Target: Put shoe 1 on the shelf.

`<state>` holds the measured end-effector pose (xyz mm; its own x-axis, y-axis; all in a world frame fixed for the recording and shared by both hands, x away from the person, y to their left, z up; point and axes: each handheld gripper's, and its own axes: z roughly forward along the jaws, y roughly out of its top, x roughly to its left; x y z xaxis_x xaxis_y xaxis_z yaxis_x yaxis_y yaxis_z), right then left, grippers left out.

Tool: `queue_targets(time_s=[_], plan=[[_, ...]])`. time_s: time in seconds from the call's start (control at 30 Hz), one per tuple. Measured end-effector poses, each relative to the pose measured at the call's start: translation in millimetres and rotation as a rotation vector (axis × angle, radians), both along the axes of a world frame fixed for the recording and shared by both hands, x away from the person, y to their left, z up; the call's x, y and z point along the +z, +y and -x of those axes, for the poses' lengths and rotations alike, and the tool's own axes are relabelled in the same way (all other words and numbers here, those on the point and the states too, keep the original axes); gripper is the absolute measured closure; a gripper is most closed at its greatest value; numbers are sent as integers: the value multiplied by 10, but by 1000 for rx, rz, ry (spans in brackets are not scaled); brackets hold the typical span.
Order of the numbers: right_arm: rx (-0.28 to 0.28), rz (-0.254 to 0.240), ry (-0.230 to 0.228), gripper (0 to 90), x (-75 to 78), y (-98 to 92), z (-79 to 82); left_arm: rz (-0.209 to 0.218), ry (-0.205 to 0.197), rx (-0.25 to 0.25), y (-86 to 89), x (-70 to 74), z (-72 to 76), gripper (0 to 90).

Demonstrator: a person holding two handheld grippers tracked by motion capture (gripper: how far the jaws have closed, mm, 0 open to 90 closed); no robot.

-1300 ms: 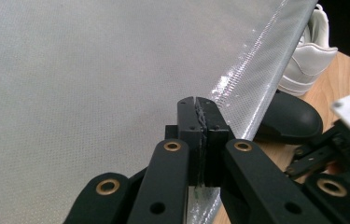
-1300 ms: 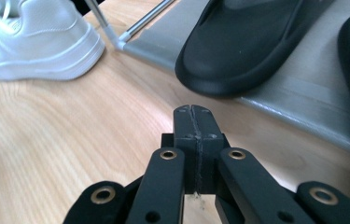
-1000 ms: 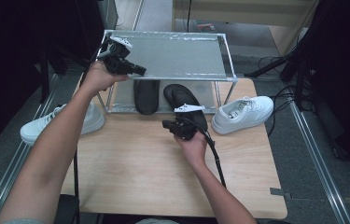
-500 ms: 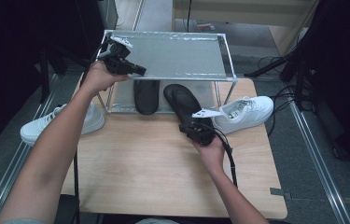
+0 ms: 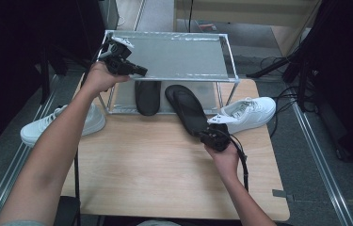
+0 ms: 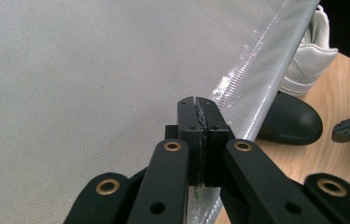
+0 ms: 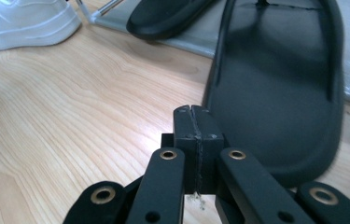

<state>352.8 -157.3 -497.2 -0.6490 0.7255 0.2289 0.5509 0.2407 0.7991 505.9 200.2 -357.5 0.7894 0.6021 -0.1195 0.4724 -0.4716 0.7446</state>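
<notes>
A black slipper (image 5: 187,109) lies on the wooden table (image 5: 141,165), toe under a metal rack (image 5: 179,55). My right gripper (image 5: 203,135) sits at the slipper's heel, jaws shut and empty. The right gripper view has the slipper (image 7: 280,93) just to the right of that shut gripper (image 7: 195,112). A second black slipper (image 5: 147,96) rests under the rack. My left gripper (image 5: 141,72) hovers over the rack's top shelf near its left front corner. In its own view the left gripper (image 6: 197,103) is shut above the mesh shelf (image 6: 70,93).
One white sneaker (image 5: 61,123) lies at the table's left edge, another (image 5: 249,112) right of the rack. Cables (image 5: 287,101) run on the floor at the right. The near half of the table is bare wood.
My right hand has slid right and toward the person, from over the slipper's middle to its heel. The left hand stays over the shelf.
</notes>
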Motion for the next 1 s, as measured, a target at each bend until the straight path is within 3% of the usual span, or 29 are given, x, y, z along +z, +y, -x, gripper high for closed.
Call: queue_targets(time_s=[0.2,0.43,0.57,0.73,1.0], plan=[[-23,15,-9,900,-66,-142,49,-5,-7,1,-3,0,8,898],[-51,22,17,900,-114,-281,75,-3,-8,1,0,-1,8,898],[-48,65,-1,900,-91,-342,70,-4,-8,1,-2,-1,9,898],[-51,35,-5,900,-141,-453,64,-10,-14,3,-11,1,15,898],[-97,48,28,900,-246,-476,-50,-5,-8,2,-6,0,10,898]])
